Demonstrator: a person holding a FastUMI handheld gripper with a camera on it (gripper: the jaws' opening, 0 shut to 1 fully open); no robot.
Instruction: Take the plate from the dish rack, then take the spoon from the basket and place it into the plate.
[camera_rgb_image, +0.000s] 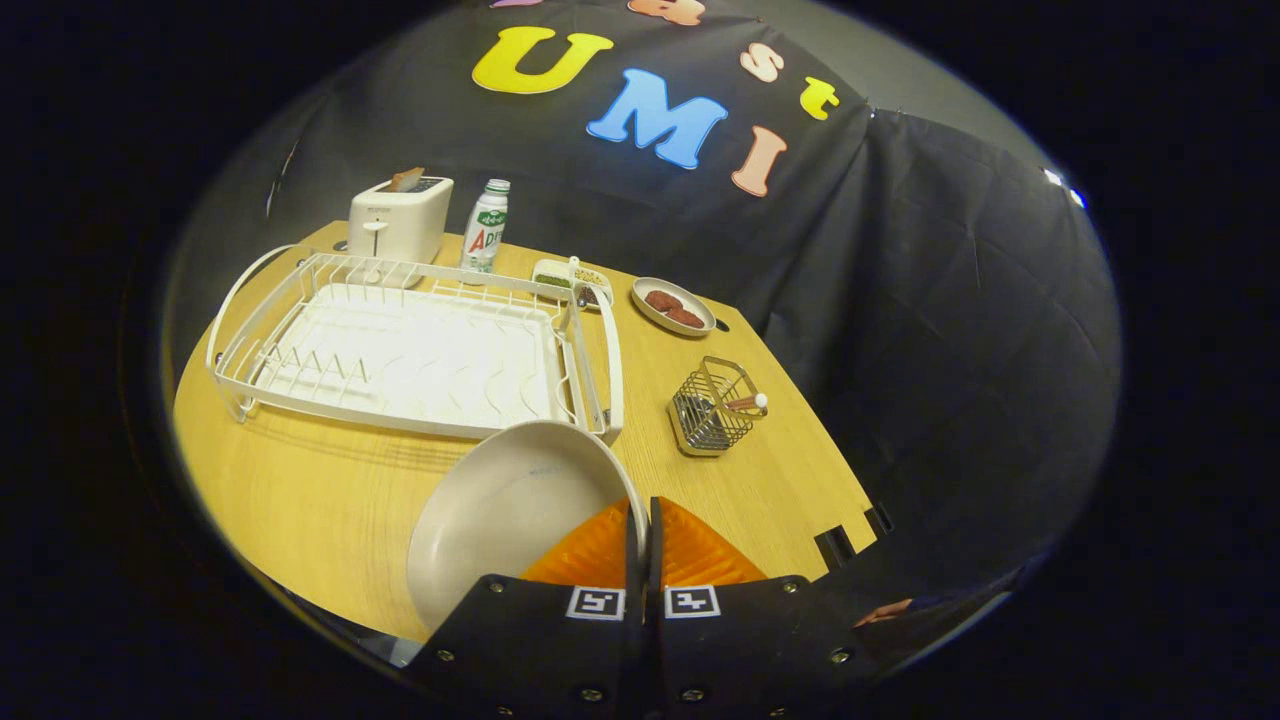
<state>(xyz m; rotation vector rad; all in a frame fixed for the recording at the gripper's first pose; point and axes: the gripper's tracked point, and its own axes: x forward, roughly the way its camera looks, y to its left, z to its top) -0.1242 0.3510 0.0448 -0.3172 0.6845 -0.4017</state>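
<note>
My gripper (644, 520) is shut on the right rim of a beige plate (500, 515), which hangs tilted over the front of the wooden table (300, 490). Both fingers press the rim between them. Just beyond the plate lies the white dish rack (400, 350), with nothing standing in it. To the right of the rack and ahead of the fingers stands a small wire basket (712, 408). A spoon (748, 403) with a pale round end leans out of it.
At the back of the table stand a white toaster (398, 222) and a bottle (486, 226). A small tray (570, 280) and an oval dish with brown pieces (673, 305) sit behind the rack. The table's right edge runs close past the basket.
</note>
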